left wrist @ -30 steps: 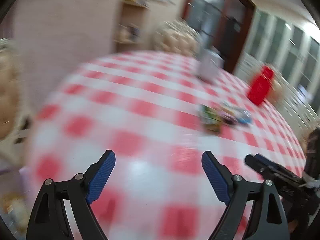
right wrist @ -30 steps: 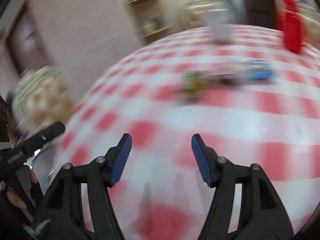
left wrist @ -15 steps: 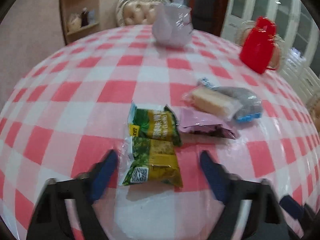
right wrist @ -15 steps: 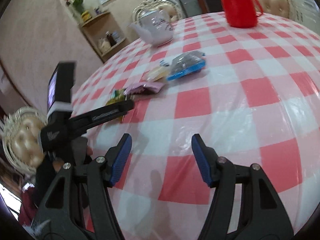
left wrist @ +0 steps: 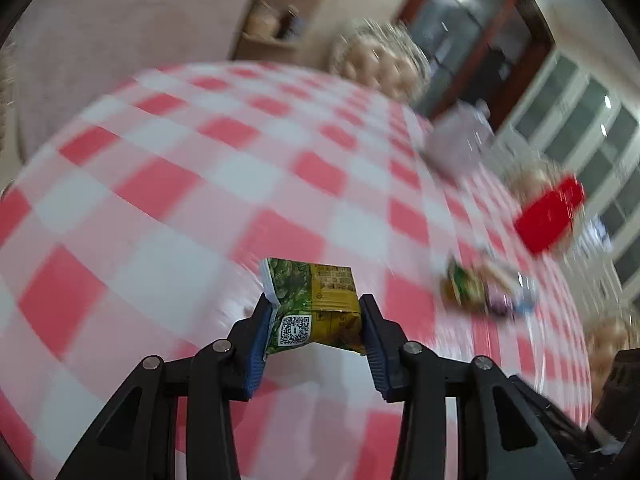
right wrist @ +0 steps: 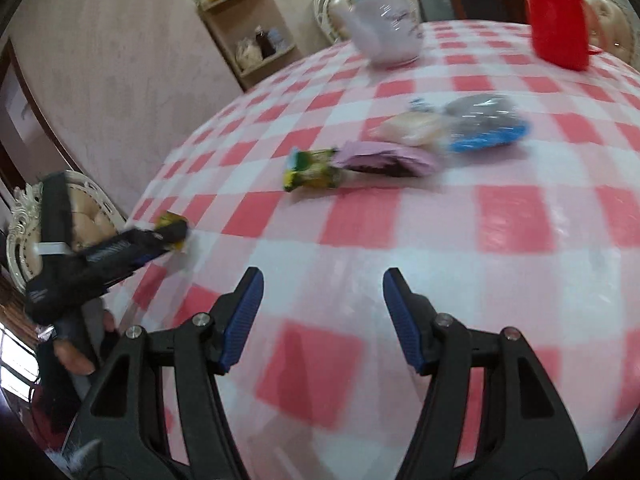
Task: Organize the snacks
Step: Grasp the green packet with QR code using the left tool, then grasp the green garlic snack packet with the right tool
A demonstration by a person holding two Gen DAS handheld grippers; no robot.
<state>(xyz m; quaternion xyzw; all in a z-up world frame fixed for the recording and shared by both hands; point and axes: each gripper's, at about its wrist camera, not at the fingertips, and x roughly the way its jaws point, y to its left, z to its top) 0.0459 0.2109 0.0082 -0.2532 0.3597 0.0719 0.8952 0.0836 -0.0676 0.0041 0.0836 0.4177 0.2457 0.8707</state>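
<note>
A green and yellow snack packet [left wrist: 314,296] is crumpled between the blue pads of my left gripper [left wrist: 316,312], whose jaws are closing on it; it hangs above the checked tablecloth [left wrist: 168,184]. In the right wrist view the left gripper [right wrist: 170,236] appears at the left table edge with that packet [right wrist: 172,226]. My right gripper [right wrist: 323,280] stands open over the cloth, holding nothing. Further back lie a second green packet [right wrist: 312,170], a purple packet [right wrist: 384,160], a beige pastry packet [right wrist: 412,128] and a blue-and-dark packet [right wrist: 484,126].
A white teapot [right wrist: 384,36] and a red jug [right wrist: 556,16] stand at the far side of the round table. Padded white chairs [right wrist: 24,232] ring the table, and a wall shelf [right wrist: 248,40] stands behind. A hand [right wrist: 72,356] holds the left tool.
My left gripper closed on the nearest green packet, lifted it and carried it left, away from the pile. The right gripper stayed open and shifted slightly.
</note>
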